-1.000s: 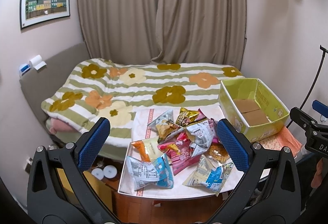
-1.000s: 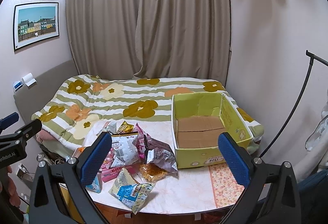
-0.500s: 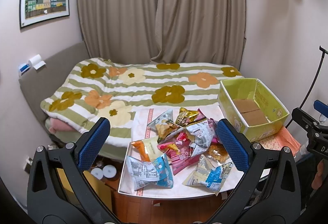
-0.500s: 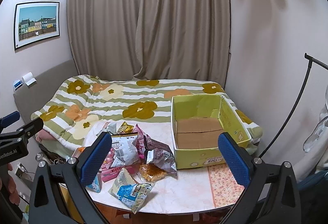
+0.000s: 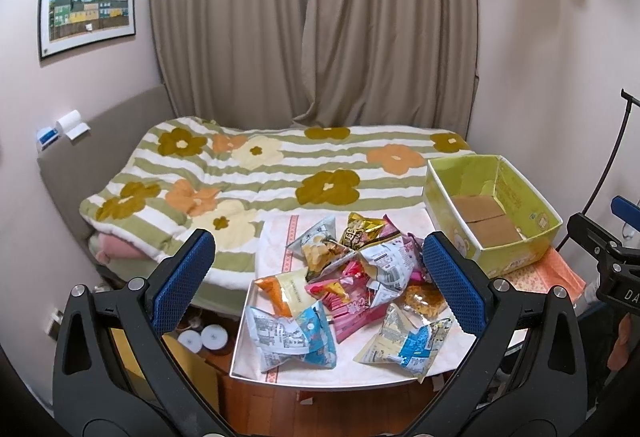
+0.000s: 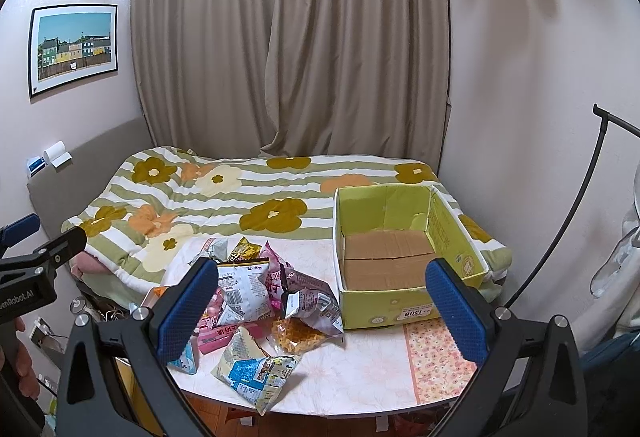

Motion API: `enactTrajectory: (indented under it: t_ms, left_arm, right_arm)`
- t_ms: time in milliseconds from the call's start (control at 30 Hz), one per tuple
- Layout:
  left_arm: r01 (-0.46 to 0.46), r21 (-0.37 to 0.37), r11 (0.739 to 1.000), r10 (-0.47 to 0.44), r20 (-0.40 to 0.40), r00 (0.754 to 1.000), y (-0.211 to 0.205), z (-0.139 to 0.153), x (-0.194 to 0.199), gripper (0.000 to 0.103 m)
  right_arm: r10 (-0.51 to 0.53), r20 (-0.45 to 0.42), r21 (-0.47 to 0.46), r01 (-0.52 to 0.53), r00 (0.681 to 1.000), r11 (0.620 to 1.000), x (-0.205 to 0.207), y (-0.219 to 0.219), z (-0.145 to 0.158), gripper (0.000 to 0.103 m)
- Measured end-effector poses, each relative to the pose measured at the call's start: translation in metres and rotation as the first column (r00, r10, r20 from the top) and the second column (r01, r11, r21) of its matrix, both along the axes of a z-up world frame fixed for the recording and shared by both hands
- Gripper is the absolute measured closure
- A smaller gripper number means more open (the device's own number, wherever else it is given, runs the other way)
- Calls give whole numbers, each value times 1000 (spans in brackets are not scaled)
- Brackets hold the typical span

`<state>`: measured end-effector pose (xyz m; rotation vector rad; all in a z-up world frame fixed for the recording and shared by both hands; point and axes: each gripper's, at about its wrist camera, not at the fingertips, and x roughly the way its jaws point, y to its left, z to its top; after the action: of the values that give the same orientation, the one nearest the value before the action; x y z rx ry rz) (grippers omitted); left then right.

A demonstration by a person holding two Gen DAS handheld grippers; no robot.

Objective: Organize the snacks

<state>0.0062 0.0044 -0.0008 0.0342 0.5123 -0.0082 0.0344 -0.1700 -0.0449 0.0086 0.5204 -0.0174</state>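
A heap of several snack bags (image 5: pixel 352 285) (image 6: pixel 264 301) lies on the left half of a small white table (image 5: pixel 360 373) (image 6: pixel 360 369). An empty yellow-green cardboard box (image 5: pixel 492 213) (image 6: pixel 400 249) stands on the table's right side, its brown floor bare. My left gripper (image 5: pixel 318 285) hovers open in front of the heap, above the table's near edge, holding nothing. My right gripper (image 6: pixel 320 309) is open too, in front of the gap between heap and box. A blue-and-white bag (image 6: pixel 256 373) lies nearest the front edge.
A bed with a green-striped flowered quilt (image 5: pixel 260 173) runs behind the table. Drawn curtains (image 6: pixel 288 57) and a framed picture (image 5: pixel 88 13) are on the walls. A black stand (image 6: pixel 576 213) leans at the right. Wooden floor (image 5: pixel 340 409) shows under the table.
Both views have shifted only slightly. The snacks and box lie where they were. Both grippers stay open.
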Motion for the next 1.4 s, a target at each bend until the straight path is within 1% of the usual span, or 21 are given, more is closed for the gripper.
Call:
enactTrajectory:
  t_ms: [867, 1067, 1133, 1200, 1267, 1333, 1400]
  left_arm:
    - [-8, -7, 1000, 8, 0, 1000, 3, 1, -3, 0]
    - [-15, -16, 1000, 15, -26, 1000, 6, 1, 2, 0]
    - [-22, -8, 1000, 21, -39, 999, 8, -5, 5, 0]
    - [-36, -2, 999, 36, -86, 996, 9, -16, 8, 0]
    - [-46, 1, 999, 46, -130, 990, 13, -27, 10, 0]
    - [-45, 25, 999, 49, -182, 982, 13, -45, 14, 0]
    - [-23, 51, 998, 34, -220, 975, 14, -63, 18, 0]
  right_arm:
    - [9, 12, 12, -9, 1000, 1000, -4, -1, 2, 0]
    - [38, -11, 35, -38, 999, 999, 2, -3, 6, 0]
    - [56, -29, 32, -55, 998, 998, 6, -4, 0, 0]
    - [74, -65, 41, -72, 995, 997, 10, -6, -10, 0]
    - [99, -104, 68, -92, 990, 993, 18, -9, -23, 0]
    - [126, -146, 104, -112, 981, 988, 28, -10, -39, 0]
    - [161, -195, 143, -135, 967, 981, 37, -10, -60, 0]
